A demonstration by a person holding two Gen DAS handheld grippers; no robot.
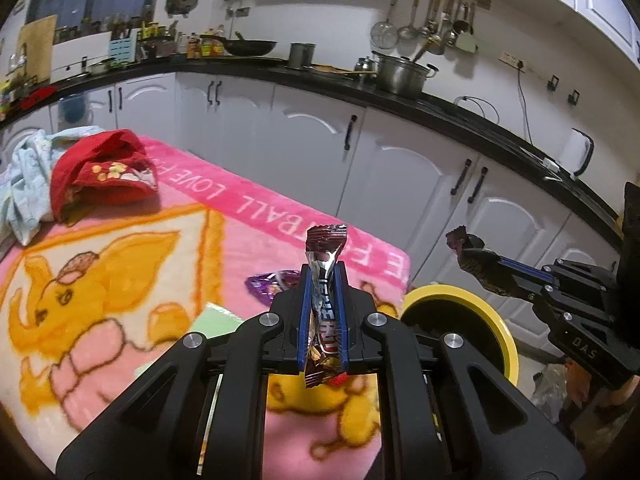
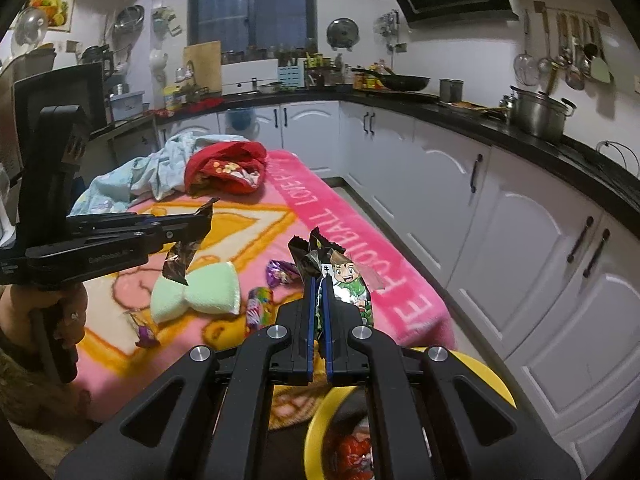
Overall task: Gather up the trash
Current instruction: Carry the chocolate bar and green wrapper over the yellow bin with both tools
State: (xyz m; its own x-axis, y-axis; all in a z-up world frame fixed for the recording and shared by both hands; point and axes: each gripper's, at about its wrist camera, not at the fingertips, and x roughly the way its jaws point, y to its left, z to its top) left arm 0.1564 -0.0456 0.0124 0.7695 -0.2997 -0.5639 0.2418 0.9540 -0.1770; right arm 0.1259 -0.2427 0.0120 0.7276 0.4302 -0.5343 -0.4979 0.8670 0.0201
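Left gripper [image 1: 323, 276] clamped on brown wrapper [image 1: 325, 256], right gripper [image 2: 320, 280] clamped on green wrapper [image 2: 348, 280]; both just beside yellow bin [image 2: 320, 420], likely for dropping. More wrappers [image 2: 280, 272] near bin on blanket [image 2: 360, 248].

A pink fleece blanket [image 2: 344, 216] covers the table, with a crumpled red cloth [image 2: 228, 168] at its far end, a pale green sponge [image 2: 200, 288] nearer, and a yellow-rimmed bin [image 2: 472, 364] beside its near corner.

Two near wrist fisheyes, angled downward, sharing pink blanket [image 1: 120, 264] and yellow bin [image 2: 472, 364].
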